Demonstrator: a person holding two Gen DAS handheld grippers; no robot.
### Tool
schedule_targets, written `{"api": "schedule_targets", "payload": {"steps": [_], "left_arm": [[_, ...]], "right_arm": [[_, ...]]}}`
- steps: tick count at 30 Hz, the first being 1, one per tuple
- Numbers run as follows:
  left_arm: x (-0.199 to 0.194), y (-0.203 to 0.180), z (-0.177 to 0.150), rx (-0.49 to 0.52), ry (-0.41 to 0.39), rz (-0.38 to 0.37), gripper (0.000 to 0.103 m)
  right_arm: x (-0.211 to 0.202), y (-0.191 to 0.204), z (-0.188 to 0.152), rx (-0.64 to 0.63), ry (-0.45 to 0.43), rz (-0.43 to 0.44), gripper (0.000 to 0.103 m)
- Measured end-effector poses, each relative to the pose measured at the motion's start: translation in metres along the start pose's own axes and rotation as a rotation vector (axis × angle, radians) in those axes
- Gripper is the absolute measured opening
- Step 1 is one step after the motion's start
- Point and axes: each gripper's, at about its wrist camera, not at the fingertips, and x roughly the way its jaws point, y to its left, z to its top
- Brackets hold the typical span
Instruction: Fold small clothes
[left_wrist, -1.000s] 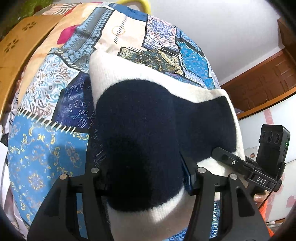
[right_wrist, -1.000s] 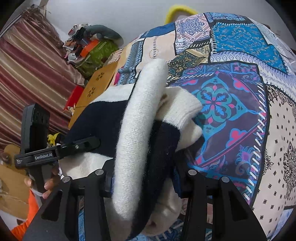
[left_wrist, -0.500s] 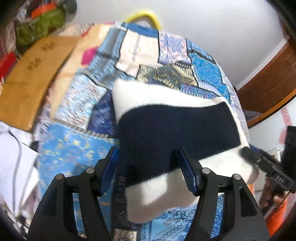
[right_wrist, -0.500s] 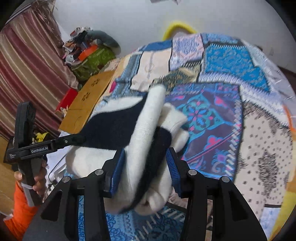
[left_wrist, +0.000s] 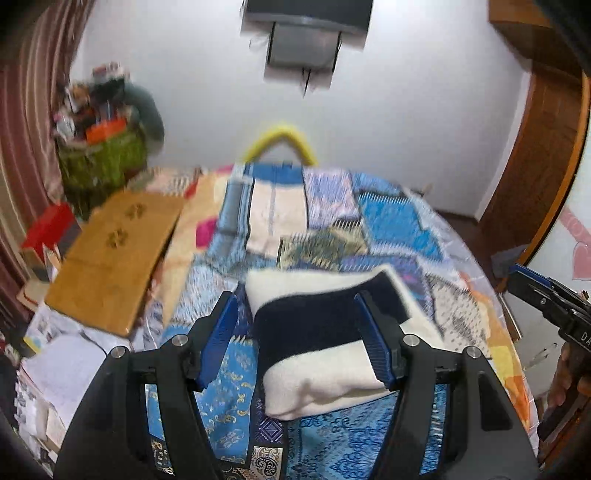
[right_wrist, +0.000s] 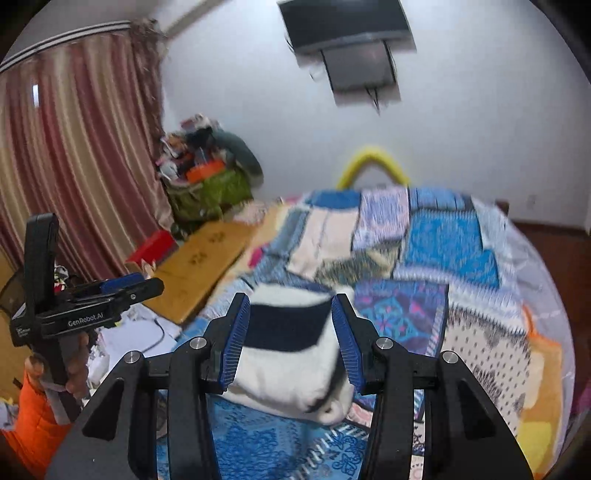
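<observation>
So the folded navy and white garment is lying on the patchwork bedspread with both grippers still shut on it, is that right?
Not quite. The folded navy and white garment does lie on the patchwork bedspread, but both wrist views show the left gripper and right gripper open, released from it.

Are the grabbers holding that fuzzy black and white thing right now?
No. Both the left gripper and right gripper are open, and the folded black-and-white garment lies on the patchwork quilt, unheld.

Even, soft indoor light; motion blur smears both views, and fisheye curvature darkens into black corners
</observation>
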Motion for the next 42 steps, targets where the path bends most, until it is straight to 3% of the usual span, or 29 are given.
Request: {"api": "schedule_targets", "payload": {"steps": [9,16,21,26,32,42], "left_arm": [[-0.089,-0.034,-0.007,0.065,-0.255,0.021,0.064],[-0.125,-0.041,-0.018,0.078,-0.351,0.029,0.066],[-0.139,-0.044,-0.028,0.08,-0.407,0.028,0.082],[-0.139,-0.048,-0.033,0.086,-0.417,0.026,0.095],[-0.136,-0.044,-0.034,0.045,-0.404,0.004,0.101],[-0.132,-0.042,-0.036,0.041,-0.394,0.022,0.102]], "right_arm": [[-0.063,0.043,-0.002,-0.087,-0.213,-0.003,0.043],[-0.087,0.059,-0.008,-0.11,-0.284,-0.029,0.043],[-0.091,0.058,-0.013,-0.096,-0.303,-0.061,0.065],[-0.095,0.06,-0.013,-0.105,-0.317,-0.092,0.085],[-0.096,0.056,-0.013,-0.087,-0.323,-0.115,0.098],[-0.095,0.057,-0.021,-0.083,-0.308,-0.121,0.101]]}}
